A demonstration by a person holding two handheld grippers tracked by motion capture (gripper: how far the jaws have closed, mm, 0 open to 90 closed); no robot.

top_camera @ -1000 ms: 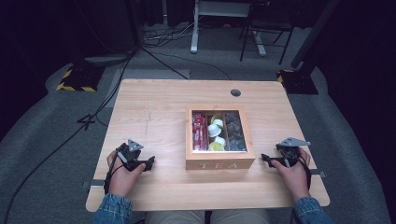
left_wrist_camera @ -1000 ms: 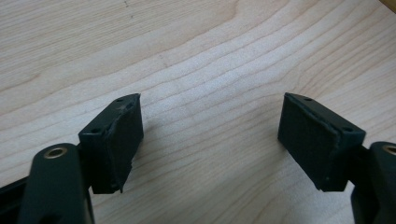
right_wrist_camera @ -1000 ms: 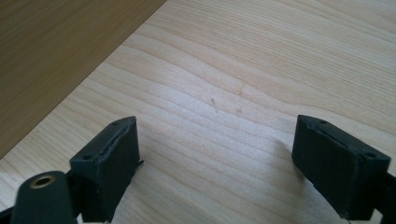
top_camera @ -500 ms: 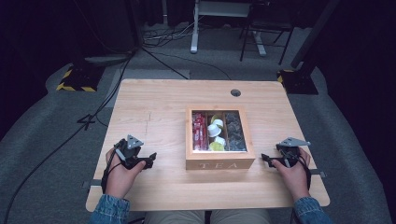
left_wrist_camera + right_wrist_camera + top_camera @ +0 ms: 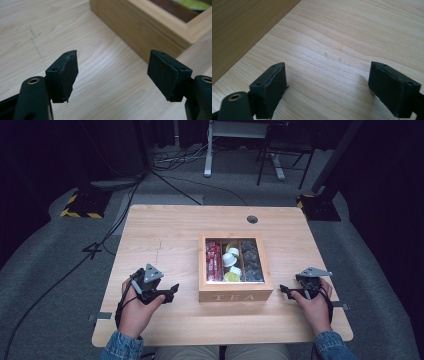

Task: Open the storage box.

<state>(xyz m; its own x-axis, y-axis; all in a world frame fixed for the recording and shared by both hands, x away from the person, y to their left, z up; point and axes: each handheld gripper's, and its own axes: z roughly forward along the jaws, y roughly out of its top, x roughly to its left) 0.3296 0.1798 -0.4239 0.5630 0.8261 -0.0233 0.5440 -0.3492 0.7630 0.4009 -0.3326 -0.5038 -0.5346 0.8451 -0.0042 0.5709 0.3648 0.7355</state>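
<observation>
A: Both forearms in from the bottom edge, denim cuffs showing. The left hand point(image 5: 134, 306) grips the left gripper point(image 5: 172, 291), jaws pointing inward to the right.

B: And those jaws stand well apart, nothing between the pads point(image 5: 67, 75).

A: Same on the other side: right hand point(image 5: 315, 306), right gripper point(image 5: 283, 290) aimed inward, jaws spread wide over bare wood.

Blue denim sleeves point(image 5: 121, 348) are worn on both forearms, with beige trousers point(image 5: 220, 353) seen at the bottom edge. Each hand-held black two-jaw gripper, left point(image 5: 173, 292) and right point(image 5: 284, 290), is topped by a grey three-cornered plate point(image 5: 152, 273), and a black cable is looped at each wrist. Flat black rubber pads point(image 5: 65, 75) with frayed edges are fixed by small recessed screws; a brass-coloured eyelet point(image 5: 33, 80) is set in each jaw arm.
</observation>
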